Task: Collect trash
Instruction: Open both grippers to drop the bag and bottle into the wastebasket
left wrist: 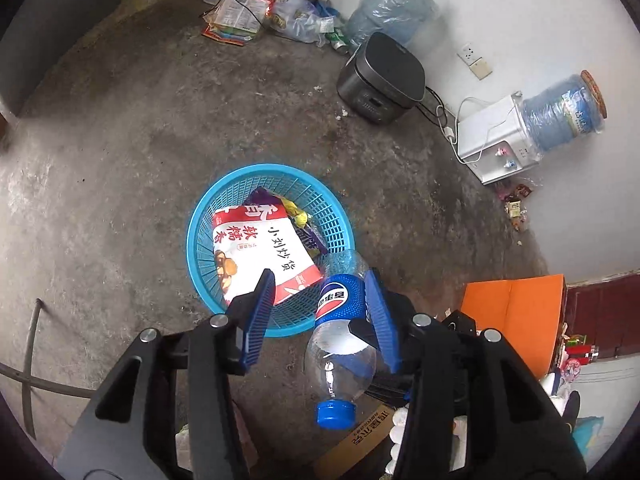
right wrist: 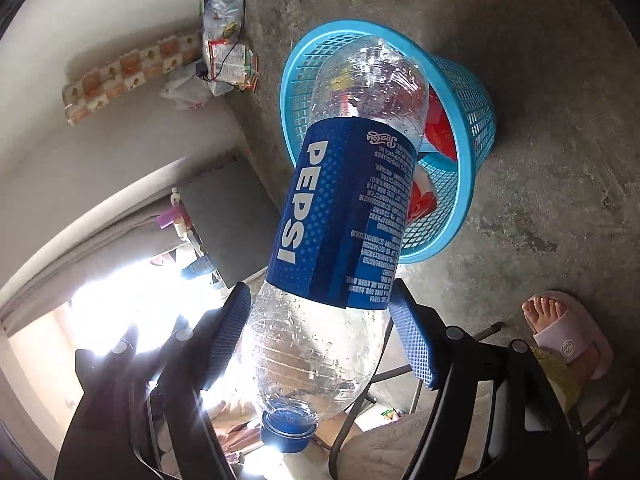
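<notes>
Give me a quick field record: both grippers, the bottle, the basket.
left gripper: open, pointing down at the basket
right gripper: pads either side of the Pepsi bottle; cannot tell if they press it
Pepsi bottle: looks empty, capped, cap toward right gripper, base over basket
basket: blue, on the floor, holds a snack bag and wrappers
</notes>
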